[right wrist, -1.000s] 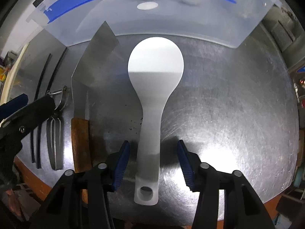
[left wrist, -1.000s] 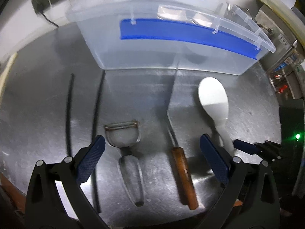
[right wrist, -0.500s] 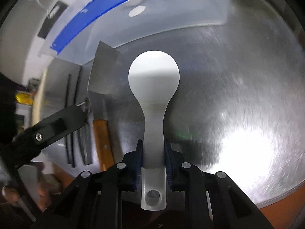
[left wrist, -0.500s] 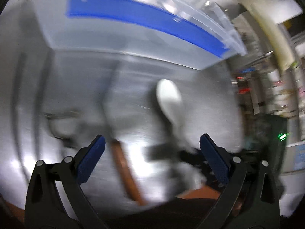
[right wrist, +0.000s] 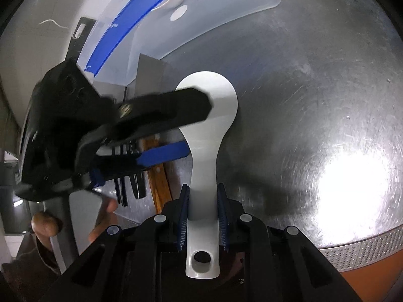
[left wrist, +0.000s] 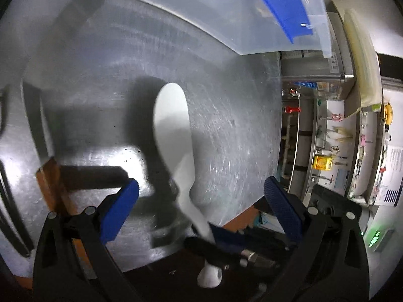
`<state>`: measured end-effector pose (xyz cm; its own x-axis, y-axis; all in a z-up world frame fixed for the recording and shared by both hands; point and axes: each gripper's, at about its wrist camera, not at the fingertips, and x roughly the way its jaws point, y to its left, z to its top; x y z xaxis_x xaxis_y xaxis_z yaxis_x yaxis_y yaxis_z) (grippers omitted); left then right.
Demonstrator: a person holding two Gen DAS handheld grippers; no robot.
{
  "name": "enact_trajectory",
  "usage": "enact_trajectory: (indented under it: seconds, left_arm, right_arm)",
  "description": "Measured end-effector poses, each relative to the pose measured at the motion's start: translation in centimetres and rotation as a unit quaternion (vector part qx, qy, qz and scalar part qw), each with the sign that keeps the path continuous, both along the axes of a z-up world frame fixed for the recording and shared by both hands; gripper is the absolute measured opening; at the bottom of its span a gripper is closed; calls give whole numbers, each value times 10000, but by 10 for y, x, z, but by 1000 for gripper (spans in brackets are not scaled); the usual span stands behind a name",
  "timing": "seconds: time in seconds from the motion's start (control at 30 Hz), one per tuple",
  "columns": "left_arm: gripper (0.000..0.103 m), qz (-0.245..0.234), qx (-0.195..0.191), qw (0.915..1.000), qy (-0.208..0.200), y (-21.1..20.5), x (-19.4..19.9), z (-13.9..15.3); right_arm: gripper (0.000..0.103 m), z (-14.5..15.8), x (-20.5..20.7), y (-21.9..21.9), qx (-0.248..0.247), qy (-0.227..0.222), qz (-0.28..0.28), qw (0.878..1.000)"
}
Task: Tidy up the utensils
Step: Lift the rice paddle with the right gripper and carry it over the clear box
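My right gripper (right wrist: 202,216) is shut on the handle of a white rice paddle (right wrist: 209,115) and holds it over the steel table. In the left wrist view the paddle (left wrist: 173,130) runs between my open left gripper's (left wrist: 201,201) blue pads, with the right gripper (left wrist: 226,246) at its handle below. In the right wrist view the left gripper (right wrist: 191,128) reaches in from the left, one finger over the paddle's blade and one beside its neck; I cannot tell if it touches. A wooden-handled spatula (right wrist: 158,183) lies left of the paddle.
A clear plastic bin with blue trim (right wrist: 176,20) stands at the back of the steel table (right wrist: 314,88); it also shows in the left wrist view (left wrist: 252,12). Black chopsticks and a peeler (right wrist: 131,186) lie at the left. The table's front edge (right wrist: 365,246) is close.
My right gripper closed on the paddle handle and lifted it. My left gripper swung right from the peeler and spatula, and now straddles the paddle.
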<state>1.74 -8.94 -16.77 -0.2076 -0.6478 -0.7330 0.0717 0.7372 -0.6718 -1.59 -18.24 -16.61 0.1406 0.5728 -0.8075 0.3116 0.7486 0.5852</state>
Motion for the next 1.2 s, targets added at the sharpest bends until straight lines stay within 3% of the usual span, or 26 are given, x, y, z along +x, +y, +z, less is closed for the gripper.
enact_trajectory:
  seconds: [0.13, 0.17, 0.2, 0.23, 0.3, 0.37, 0.47, 0.57, 0.67, 0.87, 1.0, 1.07, 1.2]
  left_arm:
    - [93, 65, 95, 9998, -146, -3, 1, 1]
    - [87, 60, 167, 9997, -186, -4, 1, 1]
    - [71, 32, 203, 9995, -248, -6, 0, 1]
    - [63, -27, 241, 9994, -232, -7, 1, -1]
    - [30, -144, 316, 9992, -187, -11, 0, -4]
    - [15, -266, 428, 9986, -181, -15, -2, -7]
    - [13, -290, 441, 9981, -318, -16, -2, -3]
    - [6, -251, 232, 9987, -378, -13, 0, 2]
    - [6, -246, 48, 9986, -464, -11, 2, 13]
    - [6, -283, -684, 9923, -993, -6, 6, 62]
    - [6, -375, -1125, 9816, -1495, -8, 26, 113]
    - [6, -513, -1293, 9710, -1946, -11, 45, 149]
    - [6, -619, -1139, 9436, -3047, -25, 99, 219]
  right_arm:
    - [23, -3, 4, 4, 36, 33, 50, 10000]
    - [23, -5, 6, 5, 39, 31, 71, 10000]
    - [23, -5, 5, 5, 32, 31, 89, 10000]
    - [23, -6, 5, 4, 41, 31, 107, 9999]
    - [23, -4, 0, 2, 50, 33, 135, 9999]
    - [23, -8, 1, 1, 44, 50, 170, 9998]
    - [23, -10, 5, 4, 53, 73, 210, 9997]
    - [23, -9, 7, 2, 22, 50, 207, 9998]
    - [23, 1, 9, -1, -74, -126, 262, 9996]
    - [23, 50, 10, -12, -374, -753, 345, 9959]
    - [23, 97, 23, -16, -686, -1387, 402, 9871]
    - [23, 125, 41, -17, -962, -1755, 485, 9786]
    - [23, 171, 100, -19, -1523, -2330, 615, 9585]
